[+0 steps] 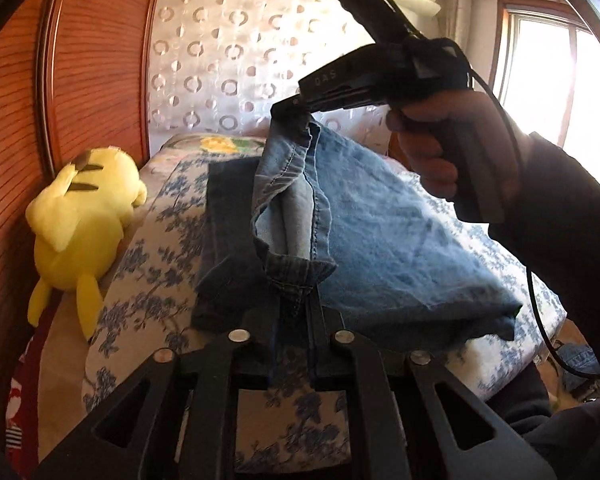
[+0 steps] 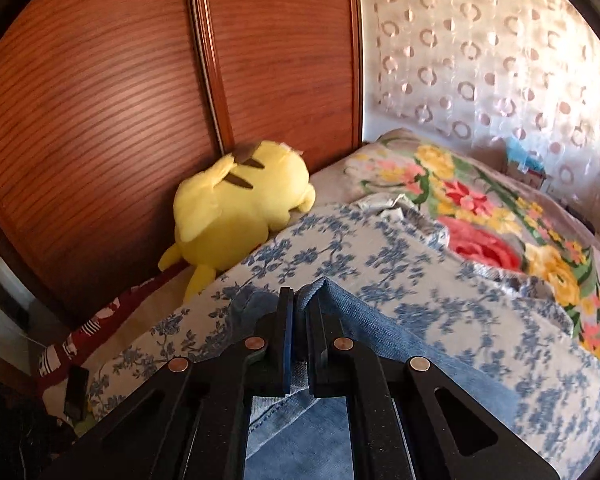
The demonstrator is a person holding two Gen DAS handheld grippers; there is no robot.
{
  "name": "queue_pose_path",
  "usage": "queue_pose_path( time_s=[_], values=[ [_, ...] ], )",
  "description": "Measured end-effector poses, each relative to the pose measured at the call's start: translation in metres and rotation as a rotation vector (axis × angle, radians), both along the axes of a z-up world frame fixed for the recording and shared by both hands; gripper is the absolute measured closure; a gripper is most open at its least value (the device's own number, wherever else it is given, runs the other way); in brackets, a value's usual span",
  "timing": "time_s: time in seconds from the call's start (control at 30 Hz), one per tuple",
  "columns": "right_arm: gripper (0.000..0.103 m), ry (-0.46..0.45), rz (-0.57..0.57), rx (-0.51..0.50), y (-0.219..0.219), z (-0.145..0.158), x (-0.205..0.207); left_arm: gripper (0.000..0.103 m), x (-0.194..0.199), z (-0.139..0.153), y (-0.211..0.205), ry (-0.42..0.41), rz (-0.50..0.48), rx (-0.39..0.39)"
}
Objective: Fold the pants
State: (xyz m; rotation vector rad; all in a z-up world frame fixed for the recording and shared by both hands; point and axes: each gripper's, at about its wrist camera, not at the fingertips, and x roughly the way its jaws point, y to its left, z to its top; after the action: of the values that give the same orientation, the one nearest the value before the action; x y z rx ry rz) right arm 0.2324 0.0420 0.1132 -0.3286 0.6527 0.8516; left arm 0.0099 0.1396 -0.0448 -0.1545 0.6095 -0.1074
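Note:
The pants are blue denim jeans (image 1: 380, 232), lifted above the bed at one end. My left gripper (image 1: 296, 300) is shut on a dark hem of the jeans near the bottom of the left wrist view. My right gripper (image 1: 296, 108) shows in that view higher up, shut on another part of the hem, held by a hand (image 1: 432, 152). In the right wrist view my right gripper (image 2: 302, 300) is shut on a fold of the jeans (image 2: 340, 304), which drape down below it. The rest of the jeans lies on the bed.
The bed has a blue floral sheet (image 1: 152, 264) and a colourful flower blanket (image 2: 480, 208) toward the head. A yellow plush toy (image 1: 80, 212) lies at the left edge against a wooden wardrobe (image 2: 140, 80). A lace curtain (image 1: 228, 52) and a window (image 1: 560, 60) are behind.

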Motion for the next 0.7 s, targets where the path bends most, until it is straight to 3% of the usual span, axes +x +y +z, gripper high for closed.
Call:
queue_pose_path(
  time_s=[0.1, 0.17, 0.2, 0.3, 0.43, 0.53, 0.6, 0.7],
  values=[
    [0.086, 0.002, -0.007, -0.005, 0.006, 0.000, 0.001, 0.081, 0.001, -0.004, 0.005, 0.025, 0.006, -0.009],
    [0.063, -0.001, -0.011, 0.010, 0.000, 0.005, 0.002, 0.073, 0.000, -0.004, 0.005, 0.025, 0.021, 0.015],
    [0.060, -0.008, -0.014, 0.020, -0.006, 0.007, -0.001, 0.070, 0.000, -0.004, 0.005, 0.025, 0.029, 0.027],
    [0.058, -0.011, -0.014, 0.048, -0.016, 0.007, -0.002, 0.060, 0.001, -0.001, 0.007, 0.013, 0.042, 0.037],
    [0.052, -0.013, 0.001, 0.048, -0.023, 0.005, -0.008, 0.058, 0.004, 0.005, 0.005, -0.010, 0.036, 0.049],
    [0.049, 0.046, -0.009, 0.050, -0.023, 0.000, -0.002, 0.058, 0.009, 0.007, -0.001, -0.023, 0.005, 0.059],
    [0.048, 0.084, -0.046, -0.002, -0.018, -0.005, 0.004, 0.058, 0.017, 0.006, -0.005, -0.024, -0.025, 0.070],
    [0.048, 0.055, -0.065, -0.057, -0.018, -0.016, 0.006, 0.058, 0.032, -0.003, -0.011, 0.015, -0.045, 0.095]
  ],
)
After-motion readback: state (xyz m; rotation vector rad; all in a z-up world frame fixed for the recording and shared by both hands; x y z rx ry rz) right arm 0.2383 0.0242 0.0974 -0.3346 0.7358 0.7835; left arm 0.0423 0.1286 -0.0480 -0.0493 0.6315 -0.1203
